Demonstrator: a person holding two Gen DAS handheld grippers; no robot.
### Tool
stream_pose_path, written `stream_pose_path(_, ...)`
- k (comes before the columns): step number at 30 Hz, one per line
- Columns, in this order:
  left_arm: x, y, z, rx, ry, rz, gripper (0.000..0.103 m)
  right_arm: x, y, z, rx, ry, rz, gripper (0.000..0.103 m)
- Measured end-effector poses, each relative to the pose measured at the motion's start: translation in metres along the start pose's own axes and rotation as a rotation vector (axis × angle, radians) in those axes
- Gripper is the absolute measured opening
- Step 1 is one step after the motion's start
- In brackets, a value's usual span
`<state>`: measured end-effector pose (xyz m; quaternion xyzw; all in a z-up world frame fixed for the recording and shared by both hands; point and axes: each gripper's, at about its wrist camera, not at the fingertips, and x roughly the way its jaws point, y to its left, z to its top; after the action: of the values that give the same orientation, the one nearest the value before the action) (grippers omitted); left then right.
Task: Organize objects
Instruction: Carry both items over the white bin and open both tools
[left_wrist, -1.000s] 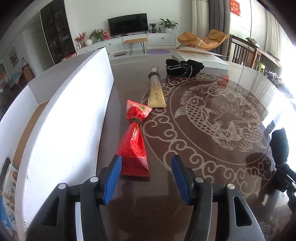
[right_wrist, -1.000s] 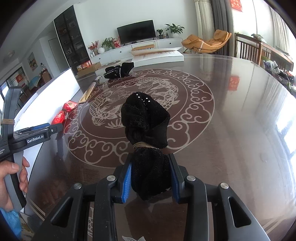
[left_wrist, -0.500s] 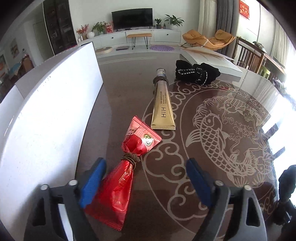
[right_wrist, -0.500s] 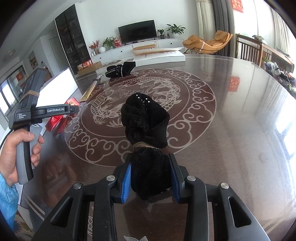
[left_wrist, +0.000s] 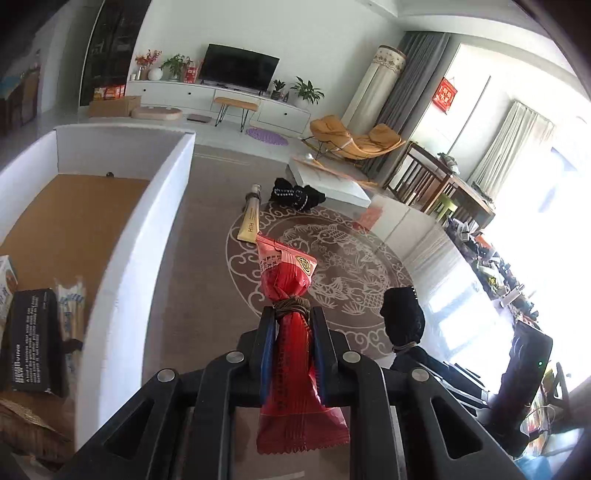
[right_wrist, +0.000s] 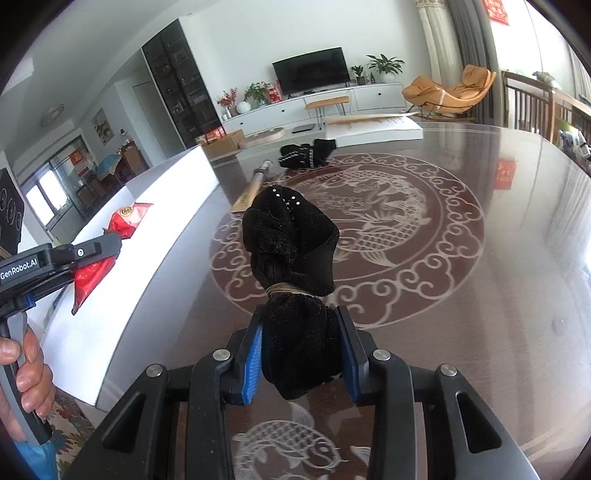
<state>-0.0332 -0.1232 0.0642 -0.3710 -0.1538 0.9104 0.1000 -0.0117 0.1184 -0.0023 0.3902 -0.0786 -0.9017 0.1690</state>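
My left gripper (left_wrist: 293, 325) is shut on a red snack packet (left_wrist: 287, 291) tied with a band, held up above the table beside the white box (left_wrist: 155, 206). The packet also shows in the right wrist view (right_wrist: 96, 269), in the left gripper (right_wrist: 110, 245). My right gripper (right_wrist: 300, 332) is shut on a black cloth bundle (right_wrist: 291, 243) tied with a band, above the table; the bundle also shows in the left wrist view (left_wrist: 402, 321). A gold tube (left_wrist: 249, 221) and a second black bundle (left_wrist: 297, 195) lie on the table farther off.
The white box has a brown floor (left_wrist: 62, 229) and holds a black carton (left_wrist: 31, 339) and other packets at its near end. The dark table (right_wrist: 498, 295) has a fish pattern. A flat white box (right_wrist: 380, 127) lies at the far edge.
My left gripper closed on the red packet and lifted it off the table, high enough to see into the white box. My right gripper stayed shut on the black bundle.
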Motion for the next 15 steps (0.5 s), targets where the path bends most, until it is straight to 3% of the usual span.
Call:
stream_pose_path(5, -0.08, 0.057, 0.028, -0.02, -0.127, 0.166, 0.018, -0.009, 0.106, 0.038, -0.125, -0.002, 0.208, 0.036)
stream_pose_path(8, -0.096, 0.108, 0.03, -0.07, -0.121, 0.33, 0.018, 0.003, 0.17, 0.058, -0.165, 0.04, 0.345, 0.036)
stream_pose_path(10, -0.094, 0.136, 0.028, -0.087, -0.083, 0.426, 0.022, 0.017, 0.206, 0.065, -0.18, 0.078, 0.416, 0.044)
stream_pose_path(11, -0.091, 0.146, 0.026, -0.09, -0.05, 0.468, 0.032, 0.027, 0.221, 0.066, -0.187, 0.115, 0.444, 0.05)
stream_pose_path(12, -0.087, 0.154, 0.023, -0.099, -0.027, 0.499, 0.054, 0.038, 0.234, 0.064, -0.195, 0.162, 0.467, 0.063)
stream_pose_path(14, -0.091, 0.16, 0.017, -0.123, -0.05, 0.525, 0.076, 0.05, 0.245, 0.06, -0.197, 0.204, 0.463, 0.068)
stream_pose_path(15, -0.097, 0.161, 0.013, -0.129, -0.08, 0.526, 0.08, 0.05, 0.243, 0.058, -0.191, 0.195, 0.457, 0.068)
